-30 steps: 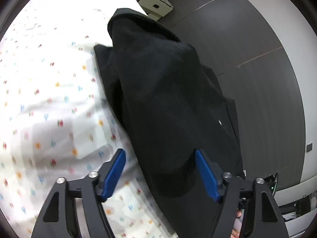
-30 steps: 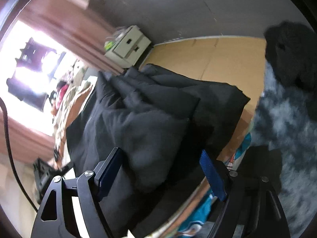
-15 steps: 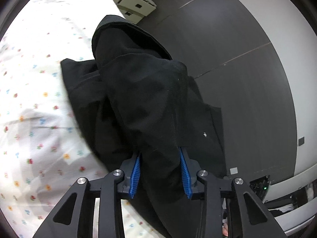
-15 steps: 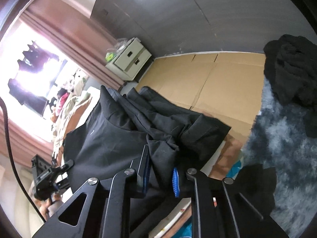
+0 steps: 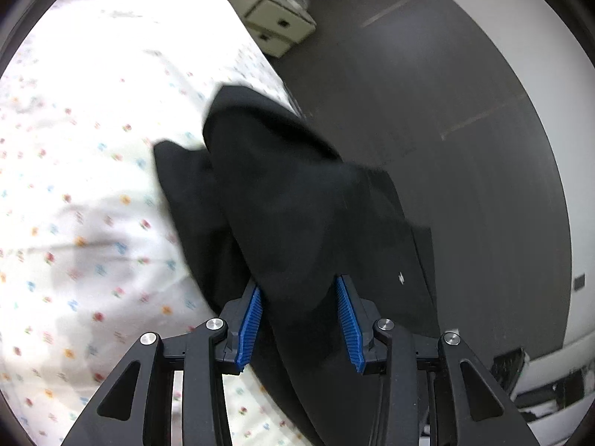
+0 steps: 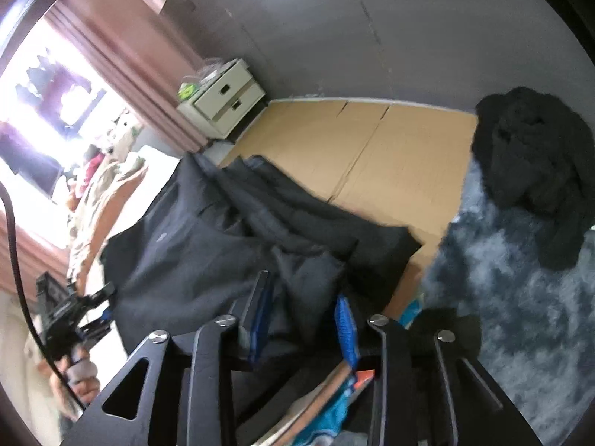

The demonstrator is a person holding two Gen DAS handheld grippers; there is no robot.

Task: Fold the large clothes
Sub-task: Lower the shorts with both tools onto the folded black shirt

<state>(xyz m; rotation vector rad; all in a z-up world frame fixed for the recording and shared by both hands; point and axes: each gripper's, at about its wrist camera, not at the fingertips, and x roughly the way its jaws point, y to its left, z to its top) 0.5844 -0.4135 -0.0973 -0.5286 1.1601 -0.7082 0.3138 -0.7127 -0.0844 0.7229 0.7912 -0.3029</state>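
Note:
A large black garment point(image 5: 297, 193) lies bunched across the edge of a bed with a flowered white sheet point(image 5: 93, 148). My left gripper point(image 5: 297, 290) has a thick fold of it between its blue pads, which press the cloth while the jaws open slightly. In the right wrist view the same garment point(image 6: 223, 238) hangs in folds over the bed's edge. My right gripper point(image 6: 303, 293) holds another bunched fold and its jaws are also opening. The left gripper point(image 6: 74, 304) shows at the far left of that view, held by a hand.
A cream two-drawer nightstand point(image 6: 223, 96) stands by pink curtains point(image 6: 122, 59). Flattened cardboard point(image 6: 353, 148) covers the floor beyond the garment. A shaggy grey rug point(image 6: 520, 297) lies to the right with a pile of dark clothes point(image 6: 531, 160) on it.
Both grippers stood open around the garment a second ago and have since closed on folds of it. Both have risen, drawing the cloth up off the bed.

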